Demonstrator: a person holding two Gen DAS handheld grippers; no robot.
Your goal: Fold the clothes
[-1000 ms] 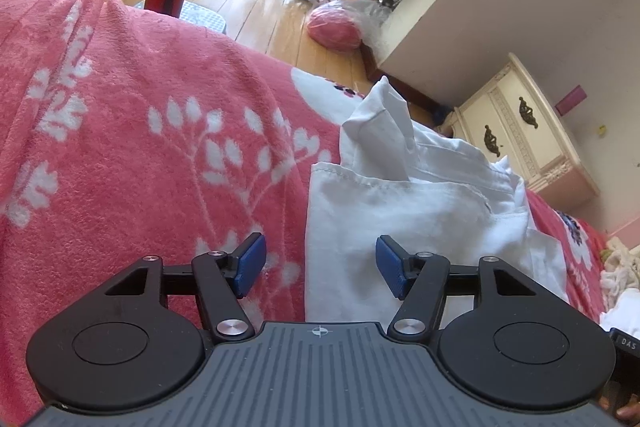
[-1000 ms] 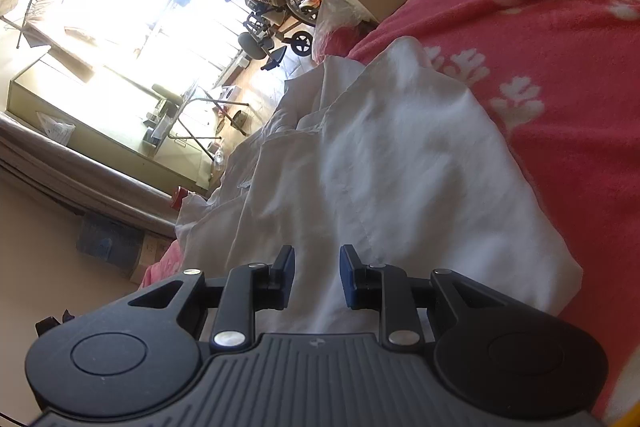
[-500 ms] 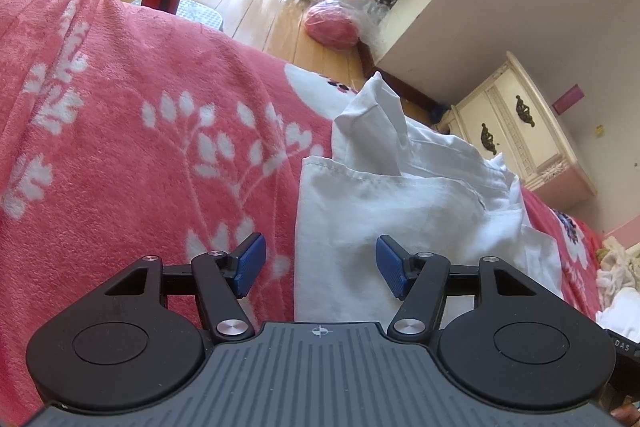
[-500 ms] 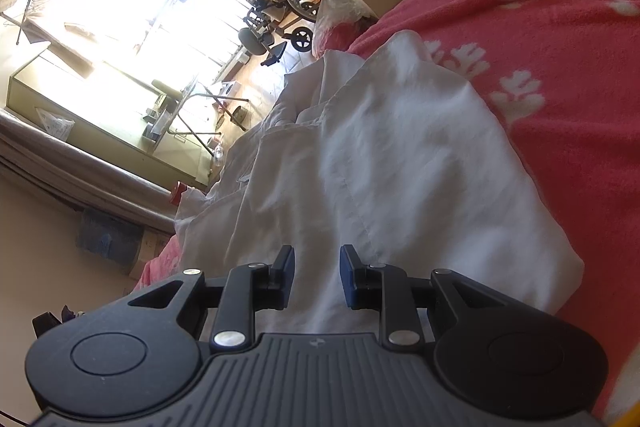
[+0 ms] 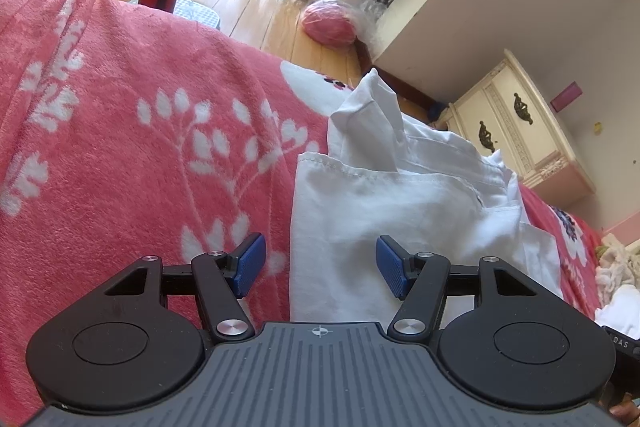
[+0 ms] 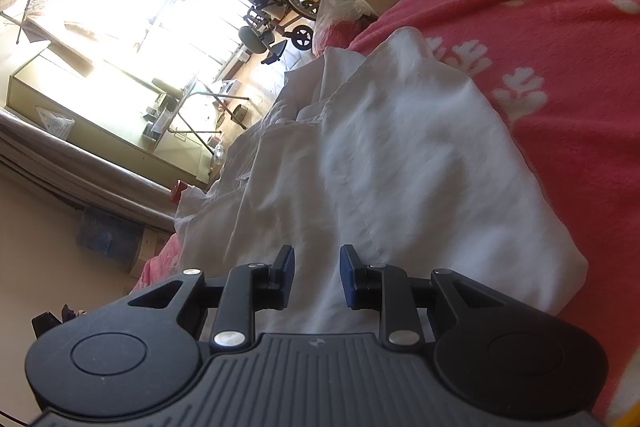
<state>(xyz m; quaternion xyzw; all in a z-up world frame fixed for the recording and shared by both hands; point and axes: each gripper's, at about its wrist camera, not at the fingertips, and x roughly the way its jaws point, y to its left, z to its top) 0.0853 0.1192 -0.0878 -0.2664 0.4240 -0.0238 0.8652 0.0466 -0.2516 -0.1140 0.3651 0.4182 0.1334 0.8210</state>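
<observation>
White cotton-looking shirt (image 5: 404, 211) lying on the bed, on top of a pink fleece blanket (image 5: 132, 131) with white leaf prints. It's partly bunched, one corner poking up at the far end, and a stitched hem runs across it in the left wrist view. We'd guess it's light, floppy and not slippery at all, so it'll drape and drag rather than keep a shape. Nothing fragile here.

Our left gripper (image 5: 318, 265) hovers over the shirt's near left edge with its jaws wide apart, nothing in them. Right gripper (image 6: 317, 275) sits over the cloth too, jaws closer together but with a clear gap, not pinching anything as far as we can see.

Best bet is grabbing the hem or a corner, where the fabric is doubled and won't slide out.
</observation>
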